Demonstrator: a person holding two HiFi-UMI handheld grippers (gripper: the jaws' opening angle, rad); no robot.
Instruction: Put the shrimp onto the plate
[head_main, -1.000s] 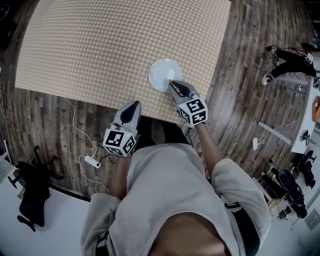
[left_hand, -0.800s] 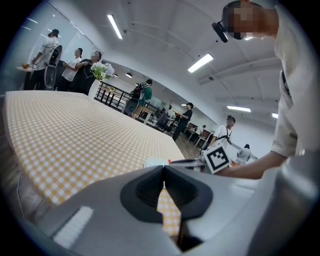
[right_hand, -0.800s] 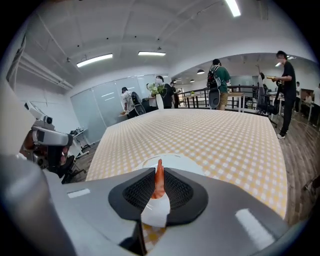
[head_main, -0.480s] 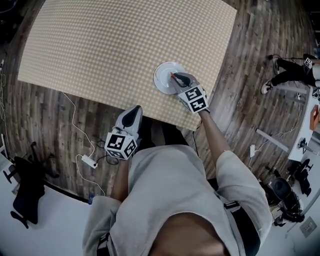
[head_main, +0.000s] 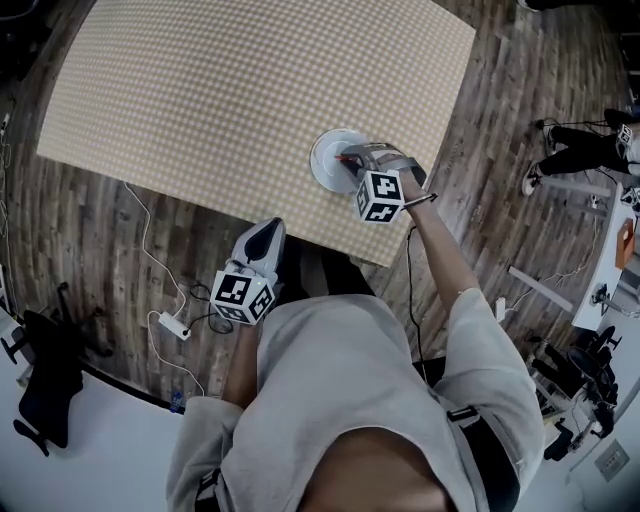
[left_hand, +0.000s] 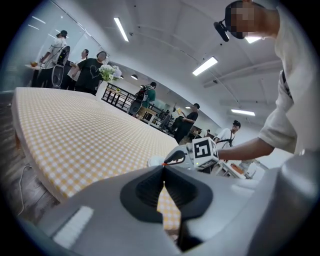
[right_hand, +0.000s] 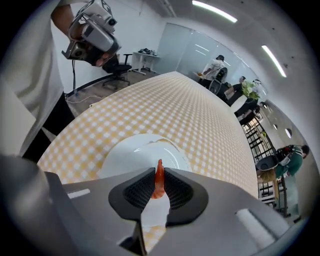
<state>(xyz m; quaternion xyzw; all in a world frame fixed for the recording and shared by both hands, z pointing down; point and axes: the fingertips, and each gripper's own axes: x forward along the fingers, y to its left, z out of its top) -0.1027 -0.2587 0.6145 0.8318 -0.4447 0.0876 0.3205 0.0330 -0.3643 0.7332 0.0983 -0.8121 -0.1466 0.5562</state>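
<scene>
Shrimp (right_hand: 159, 181), orange-red, stands pinched between the ribbed pads of the right tongs (right_hand: 159, 174); the jaws are closed on it with only its thin body keeping them apart, and its pointed end sticks out past the tips. Those tongs hang over the white plate (right_hand: 127, 155), so the shrimp is above the plate's near right part (whether it touches the plate I cannot tell). From the head view the plate (head_main: 322, 162) sits on the counter (head_main: 250, 100) near its right near corner, on a yellow checked cloth (head_main: 180, 120); the right tongs (head_main: 346, 158) reach in from the right, their marker cube (head_main: 380, 197) on the near side. The left tongs (head_main: 268, 228) hover at the counter's near edge, left of the plate and well apart from it; in their own view the left tongs (left_hand: 164, 172) have their tips pressed together with nothing between them. A white power strip (head_main: 170, 322) lies on the wooden floor (head_main: 90, 230) at near left.
</scene>
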